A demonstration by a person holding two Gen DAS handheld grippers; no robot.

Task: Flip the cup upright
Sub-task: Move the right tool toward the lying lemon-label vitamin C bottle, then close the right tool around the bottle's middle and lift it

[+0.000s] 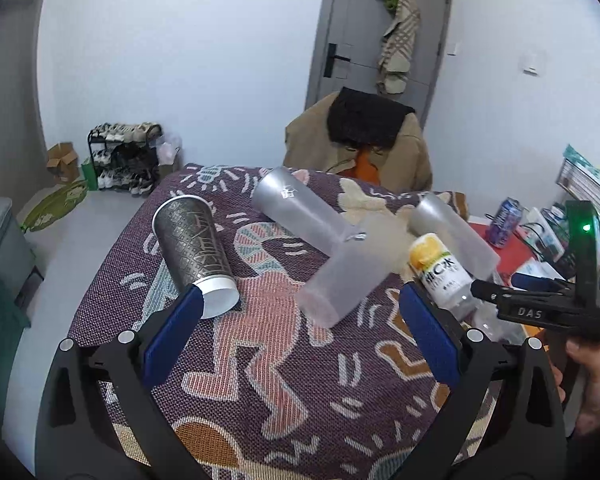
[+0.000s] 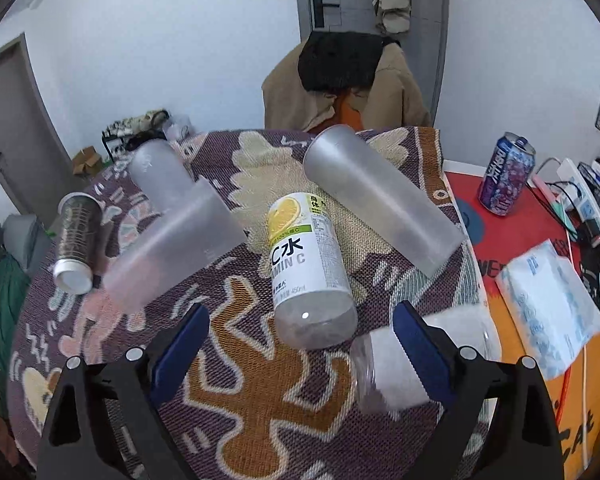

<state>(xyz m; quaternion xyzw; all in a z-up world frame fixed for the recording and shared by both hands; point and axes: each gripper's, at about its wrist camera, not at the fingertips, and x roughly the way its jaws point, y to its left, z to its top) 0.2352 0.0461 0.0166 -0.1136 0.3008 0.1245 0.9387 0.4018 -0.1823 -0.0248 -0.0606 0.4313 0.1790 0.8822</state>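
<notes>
Blue-padded left gripper (image 1: 300, 322) hung spread wide over the patterned woven cloth (image 1: 260, 380); a frosted translucent plastic cup (image 1: 346, 276) lay on its side just beyond, between the fingertips.

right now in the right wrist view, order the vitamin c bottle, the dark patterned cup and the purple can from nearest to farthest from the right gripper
1. Vitamin C bottle: lying just ahead of the open right gripper, centre of the cloth.
2. Dark patterned cup: on its side, far left of the cloth.
3. Purple can: upright on the red surface, back right.

The cup and the can are nearly too close to call.
</notes>
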